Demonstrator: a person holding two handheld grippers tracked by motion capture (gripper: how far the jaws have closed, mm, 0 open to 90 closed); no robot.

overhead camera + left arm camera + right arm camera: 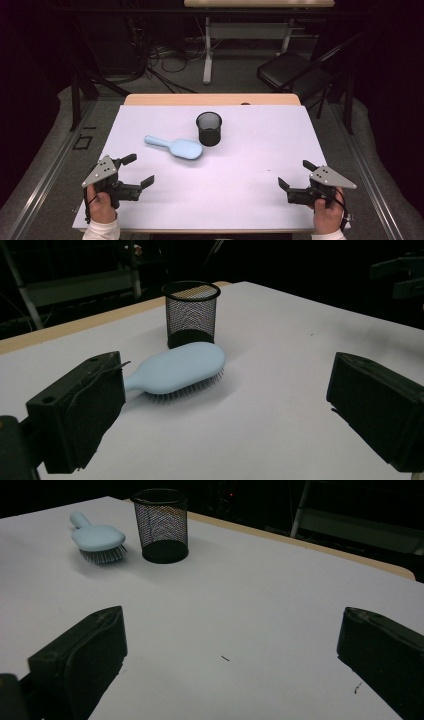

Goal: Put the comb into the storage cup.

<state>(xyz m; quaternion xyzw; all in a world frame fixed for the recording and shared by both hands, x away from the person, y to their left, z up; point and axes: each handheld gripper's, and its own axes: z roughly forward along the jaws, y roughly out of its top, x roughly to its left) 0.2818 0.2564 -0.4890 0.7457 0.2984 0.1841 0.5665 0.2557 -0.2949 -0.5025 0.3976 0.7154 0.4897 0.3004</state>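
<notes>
The left tool [139, 171] and right tool [294, 174] are both wide open, holding nothing. A light blue plastic hairbrush [176, 147] lies bristles-down on the white counter [260, 150], beside a black mesh cup [209, 128].

No legible text, label, brand mark, number or sign appears in any view. The light blue hairbrush [178, 147], the black mesh cup [209, 128] and the white surface [250, 165] all carry plain, unmarked faces.
</notes>
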